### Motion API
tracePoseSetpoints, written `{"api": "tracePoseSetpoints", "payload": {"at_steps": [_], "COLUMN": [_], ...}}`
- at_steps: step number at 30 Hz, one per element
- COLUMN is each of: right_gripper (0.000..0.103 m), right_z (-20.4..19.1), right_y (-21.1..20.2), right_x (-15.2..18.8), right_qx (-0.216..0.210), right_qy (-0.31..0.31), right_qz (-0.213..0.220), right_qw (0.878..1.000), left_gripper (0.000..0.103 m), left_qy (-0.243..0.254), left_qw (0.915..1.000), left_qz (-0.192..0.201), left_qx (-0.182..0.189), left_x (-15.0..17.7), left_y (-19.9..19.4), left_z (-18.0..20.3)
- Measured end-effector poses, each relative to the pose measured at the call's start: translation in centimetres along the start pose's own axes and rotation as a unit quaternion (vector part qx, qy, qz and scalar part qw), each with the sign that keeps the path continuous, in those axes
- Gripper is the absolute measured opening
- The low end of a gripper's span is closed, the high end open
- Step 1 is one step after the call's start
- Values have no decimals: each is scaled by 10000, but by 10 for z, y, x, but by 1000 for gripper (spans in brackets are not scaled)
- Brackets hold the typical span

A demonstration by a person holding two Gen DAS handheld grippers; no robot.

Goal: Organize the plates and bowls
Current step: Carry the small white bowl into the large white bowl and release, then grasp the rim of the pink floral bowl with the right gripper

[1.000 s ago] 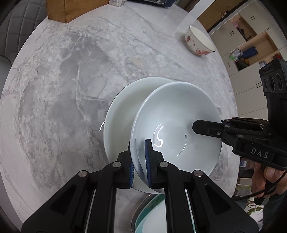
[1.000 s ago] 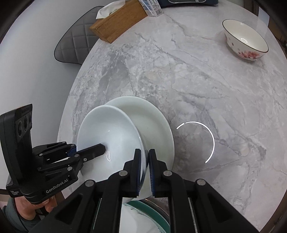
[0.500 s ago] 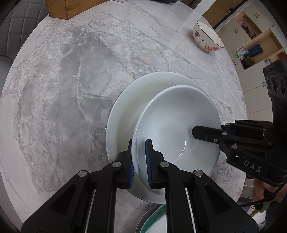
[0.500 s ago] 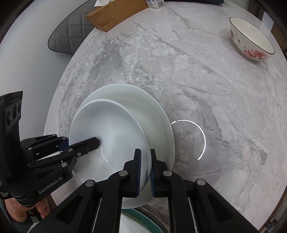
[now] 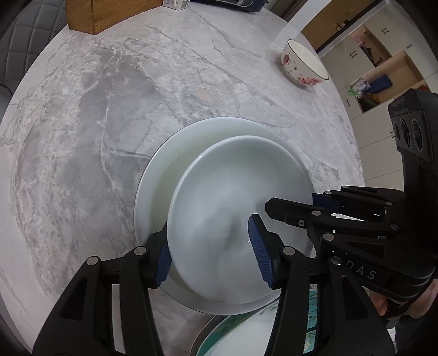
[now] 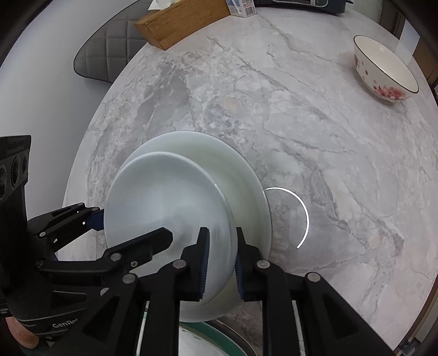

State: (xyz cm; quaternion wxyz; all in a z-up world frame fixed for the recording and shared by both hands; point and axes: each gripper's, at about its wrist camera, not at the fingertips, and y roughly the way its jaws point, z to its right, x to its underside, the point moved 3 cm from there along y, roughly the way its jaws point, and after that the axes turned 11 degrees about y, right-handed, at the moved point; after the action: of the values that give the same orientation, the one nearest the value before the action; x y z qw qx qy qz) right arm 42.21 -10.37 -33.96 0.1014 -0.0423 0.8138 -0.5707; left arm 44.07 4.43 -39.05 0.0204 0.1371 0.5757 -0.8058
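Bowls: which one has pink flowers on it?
The far bowl by the table's edge; its outside has pink flowers and a dark rim. The near bowl is plain white.

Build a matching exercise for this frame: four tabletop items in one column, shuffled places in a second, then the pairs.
Items:
1. small white plate
2. large white plate
3. flowered bowl
4. wooden box

Places:
A. alone on the far right of the marble table
B. flat on the marble, under another dish
C. far edge, beside the grey chair
D. between both grippers' opened jaws

Pairs: 1-D, 2-B, 3-A, 4-C
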Motion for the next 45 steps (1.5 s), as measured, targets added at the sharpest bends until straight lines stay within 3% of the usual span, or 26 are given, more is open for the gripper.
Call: {"api": "tracePoseSetpoints", "payload": {"at_steps": [2,3,5,7,8,9,13,14,17,19,23,26,29,35,40,42,45], "right_gripper": [27,35,44,59,75,85,95,103,103,103,103,103,103,102,99,92,90], "right_z": [-1,0,2,5,7,10,37,50,92,127,190,216,231,257,252,252,256], "right_y": [-5,-9,-21,-34,-43,-52,-84,-91,-97,-103,-129,-139,-140,-122,-91,-76,-59], "right_x": [-1,-1,-2,-2,-1,1,15,19,25,24,4,-26,-65,-142,-181,-189,-195], "right_qx": [-23,-33,-79,-237,-155,-132,-659,-682,-848,-909,-996,-747,-421,-398,-247,-86,59], "right_qy": [13,30,137,222,260,303,637,746,1153,1593,2049,2035,1909,2085,1888,1833,1869], "right_qz": [71,107,223,333,458,583,924,1022,1102,1140,1825,2006,1970,1869,1520,1344,1150], "right_qw": [10000,9999,9996,9989,9985,9978,9915,9896,9836,9764,9564,9554,9607,9592,9699,9738,9756], "left_gripper": [53,56,69,83,88,101,103,103,103,103,103,103,103,103,102,102,103], "left_qy": [-29,-42,-179,-336,-398,-437,-659,-709,-699,-450,-54,23,502,1051,1263,1334,1456], "left_qw": [9999,9999,9995,9984,9978,9977,9943,9933,9894,9885,9878,9893,9950,9916,9900,9881,9858], "left_qz": [102,159,268,349,373,354,529,562,912,1227,1484,1352,839,724,260,218,238], "left_qx": [16,9,52,296,379,368,657,724,893,758,468,545,182,-188,-567,-729,-806], "left_x": [1,1,1,3,4,4,-1,-4,-23,-42,-96,-147,-205,-292,-324,-330,-334], "left_y": [-6,-11,-21,-31,-37,-42,-66,-71,-91,-103,-106,-91,-60,6,84,104,120], "left_z": [0,0,-3,-7,-8,-10,-18,-21,-26,-27,-22,-11,16,67,84,84,91]}}
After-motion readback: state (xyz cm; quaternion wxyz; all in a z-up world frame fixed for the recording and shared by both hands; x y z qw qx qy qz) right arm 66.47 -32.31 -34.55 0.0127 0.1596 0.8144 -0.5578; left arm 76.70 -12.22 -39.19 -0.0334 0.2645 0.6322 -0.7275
